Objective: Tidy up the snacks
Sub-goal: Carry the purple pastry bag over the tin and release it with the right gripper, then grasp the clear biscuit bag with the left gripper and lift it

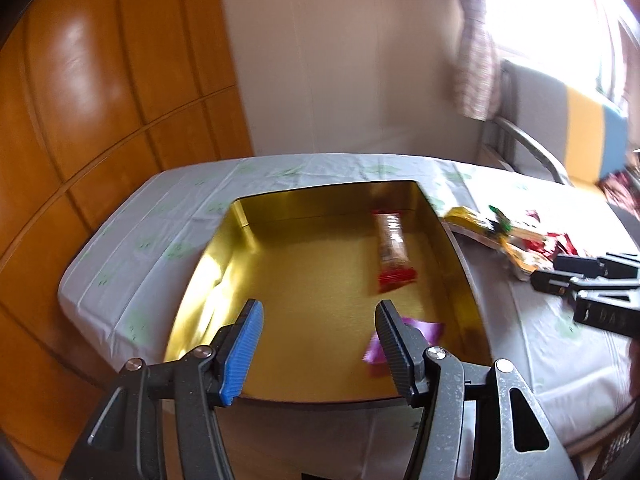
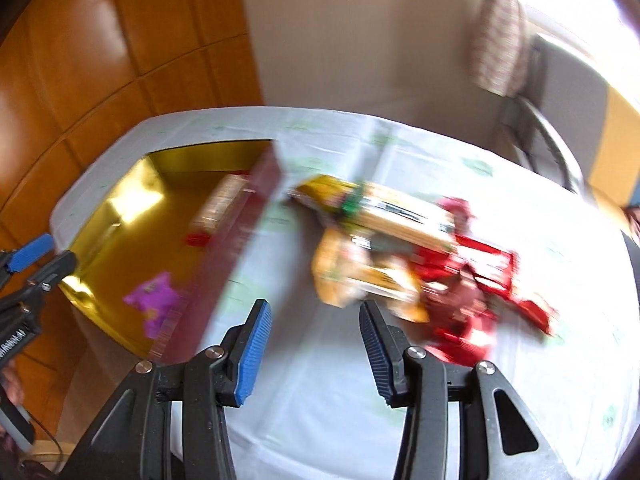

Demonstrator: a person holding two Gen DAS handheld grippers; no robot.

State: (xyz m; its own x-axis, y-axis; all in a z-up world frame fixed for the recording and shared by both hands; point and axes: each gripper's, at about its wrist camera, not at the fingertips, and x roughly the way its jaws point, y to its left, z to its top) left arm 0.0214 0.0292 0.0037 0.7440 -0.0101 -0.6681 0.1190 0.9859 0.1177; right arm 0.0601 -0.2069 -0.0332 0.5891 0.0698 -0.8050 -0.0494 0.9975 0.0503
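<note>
A gold-lined open box sits on the table's left half and also shows in the right wrist view. Inside lie a long brown and red snack bar and a purple packet; both appear blurred in the right wrist view, bar and packet. My left gripper is open and empty over the box's near edge. My right gripper is open and empty above the cloth, short of a pile of yellow, orange and red snack packs. The pile also shows in the left wrist view.
The table wears a white cloth with green prints. An orange wooden wardrobe stands at the left. A metal bed frame with a yellow and blue mattress is at the right, under a bright window with a curtain.
</note>
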